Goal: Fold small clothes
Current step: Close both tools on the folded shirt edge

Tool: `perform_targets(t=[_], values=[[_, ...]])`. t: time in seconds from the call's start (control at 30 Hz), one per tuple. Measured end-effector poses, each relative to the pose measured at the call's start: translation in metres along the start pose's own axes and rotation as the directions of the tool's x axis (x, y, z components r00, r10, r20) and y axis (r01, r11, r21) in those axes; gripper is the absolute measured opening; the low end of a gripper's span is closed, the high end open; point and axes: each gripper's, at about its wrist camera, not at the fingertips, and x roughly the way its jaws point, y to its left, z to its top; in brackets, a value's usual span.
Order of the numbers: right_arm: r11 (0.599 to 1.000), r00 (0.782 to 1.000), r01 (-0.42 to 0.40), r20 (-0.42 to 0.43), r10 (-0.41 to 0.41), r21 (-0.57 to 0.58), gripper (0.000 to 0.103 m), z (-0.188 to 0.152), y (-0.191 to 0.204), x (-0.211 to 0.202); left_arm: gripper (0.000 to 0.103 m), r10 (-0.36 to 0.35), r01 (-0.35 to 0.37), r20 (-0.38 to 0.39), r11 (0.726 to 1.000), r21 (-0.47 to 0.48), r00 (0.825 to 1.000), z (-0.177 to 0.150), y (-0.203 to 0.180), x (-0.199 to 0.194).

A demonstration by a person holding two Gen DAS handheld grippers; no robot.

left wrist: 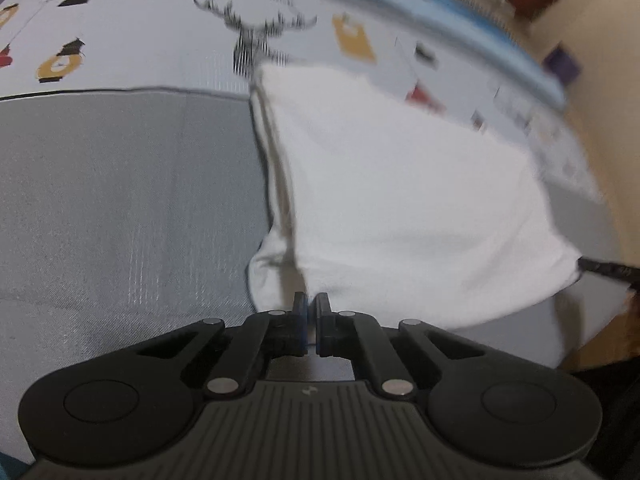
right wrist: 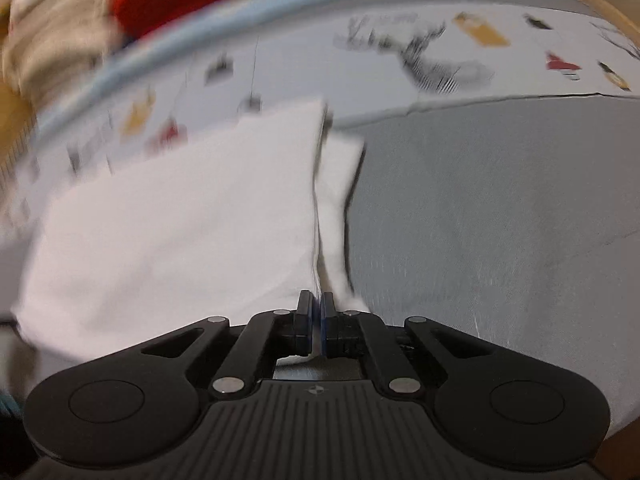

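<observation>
Both sets of jaws are clamped on the white garment: left gripper [left wrist: 311, 304] pinches one near corner, right gripper [right wrist: 317, 304] the other. The white garment [left wrist: 400, 184] stretches away over the grey bedspread [left wrist: 120, 200].

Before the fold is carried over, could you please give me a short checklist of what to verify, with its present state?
1. Left hand-held gripper shut on the white garment edge: ok.
2. Right hand-held gripper shut on the garment's other corner: ok.
3. Cloth between the two grips taut, without sag: cannot tell; both views are blurred.
4. Grey sheet beside the garment free of clutter: ok.
5. Garment's far edge lying flat against the patterned cover: cannot tell.
</observation>
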Motion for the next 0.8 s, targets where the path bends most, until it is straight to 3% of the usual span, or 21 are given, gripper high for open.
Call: perform_targets(t=[0.07,0.13,0.2,0.27,0.37,0.57,0.8], values=[[0.999,0.999,0.019,-0.038,-0.018,0.038,0.002,-0.001,-0.009,0.004,0.003,0.027,-0.027,-0.036,1.0,0.012,0.999,-0.004,0.003,0.003],[0.997,0.988,0.076,-0.138,-0.071,0.029,0.002,-0.008,-0.011,0.02,0.003,0.063,-0.06,-0.106,0.998,0.029,0.992,-0.006,0.003,0.016],[0.995,0.979,0.095,-0.182,-0.095,-0.009,0.003,-0.01,-0.006,0.029,0.005,0.068,-0.064,-0.138,0.997,0.037,0.988,-0.008,0.0,0.022],[0.994,0.979,0.106,-0.173,-0.109,-0.023,0.004,-0.009,-0.001,0.028,0.009,0.049,-0.049,-0.115,0.999,0.003,0.992,-0.004,0.001,0.017],[0.993,0.988,0.119,-0.102,-0.118,0.003,0.005,-0.003,0.0,0.019,0.025,0.009,-0.011,-0.029,0.998,-0.067,1.0,0.004,0.006,0.005],[0.997,0.992,0.081,-0.097,-0.081,-0.002,0.005,0.004,0.007,0.023,0.025,-0.01,0.012,0.036,0.998,-0.064,0.999,0.02,-0.006,0.001],[0.977,0.959,0.184,-0.198,-0.202,-0.107,0.007,-0.004,0.016,0.044,0.025,0.005,-0.003,0.046,0.999,-0.045,0.999,0.034,-0.022,0.017]])
